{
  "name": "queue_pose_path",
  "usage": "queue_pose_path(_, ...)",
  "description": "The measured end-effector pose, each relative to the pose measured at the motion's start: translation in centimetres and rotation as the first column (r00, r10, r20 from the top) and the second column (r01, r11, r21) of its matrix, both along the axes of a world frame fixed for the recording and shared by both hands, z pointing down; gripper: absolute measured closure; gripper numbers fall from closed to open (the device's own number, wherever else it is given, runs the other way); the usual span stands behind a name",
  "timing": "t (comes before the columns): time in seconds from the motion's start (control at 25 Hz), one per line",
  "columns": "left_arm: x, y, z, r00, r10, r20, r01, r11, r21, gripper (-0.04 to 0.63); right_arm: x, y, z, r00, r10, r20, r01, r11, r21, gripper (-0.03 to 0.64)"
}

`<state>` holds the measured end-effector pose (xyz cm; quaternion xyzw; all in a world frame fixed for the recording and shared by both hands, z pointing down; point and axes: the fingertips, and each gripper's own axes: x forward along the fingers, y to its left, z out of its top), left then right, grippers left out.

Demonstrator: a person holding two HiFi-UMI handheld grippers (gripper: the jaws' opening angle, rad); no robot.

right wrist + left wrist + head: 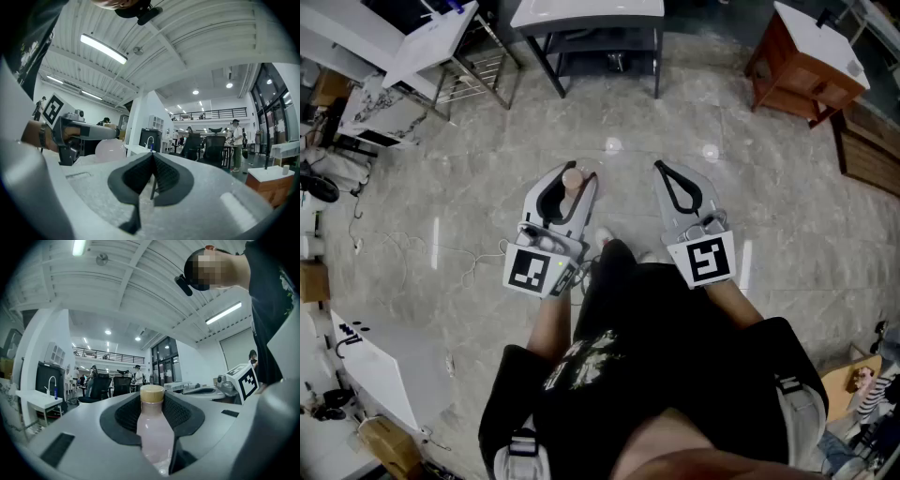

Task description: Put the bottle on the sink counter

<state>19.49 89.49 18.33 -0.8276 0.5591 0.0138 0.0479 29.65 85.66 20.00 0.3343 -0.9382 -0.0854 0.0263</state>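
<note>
A bottle [571,180] of pale pink liquid with a tan cap stands upright in my left gripper [578,174], which is shut on it and held level in front of the person's body. In the left gripper view the bottle [153,432] fills the gap between the dark pads [129,414], its cap above them. My right gripper [662,169] is level beside it, shut with nothing in it; its tips [152,158] meet. The right gripper view shows the left gripper [86,132] and the bottle's pink side [110,149] at left.
A white sink counter [586,11] on a dark frame stands straight ahead across the marble floor. White counters [427,37] are at far left, a wooden cabinet [811,56] at far right. A counter with a tap [41,400] shows at left in the left gripper view.
</note>
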Motion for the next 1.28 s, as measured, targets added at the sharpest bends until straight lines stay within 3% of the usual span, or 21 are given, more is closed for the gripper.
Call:
queue_pose_path(0.24,0.3,1.1,1.1,1.000,-0.001,0.025,0.001,1.000,-0.019,0.446,1.0,1.4,1.7,1.000,-0.001,-0.029,0.000,1.000,-0.029,0.623)
queue_pose_path(0.64,-0.2,-0.1,0.7,1.000,-0.012,0.018,0.013,0.999,-0.052,0.446,-0.8,0.0,1.1,0.998,-0.034,0.057,0.037,0.998,-0.048,0.621)
queue_pose_path(0.8,-1.9,-1.0,0.6,1.000,-0.006,0.005,0.006,1.000,-0.027,0.446,-2.2,-1.0,1.0,0.997,-0.042,0.068,0.045,0.998,-0.039,0.621)
queue_pose_path(1.04,-4.3,-3.2,0.6,0.999,-0.020,-0.026,0.017,0.997,-0.082,0.446,-5.1,-3.2,1.3,0.997,-0.056,0.058,0.060,0.996,-0.068,0.621)
queue_pose_path(1.28,-7.8,-6.8,0.7,1.000,-0.020,-0.017,0.018,0.997,-0.082,0.446,-8.8,-7.0,1.6,0.997,-0.067,0.044,0.070,0.995,-0.070,0.621)
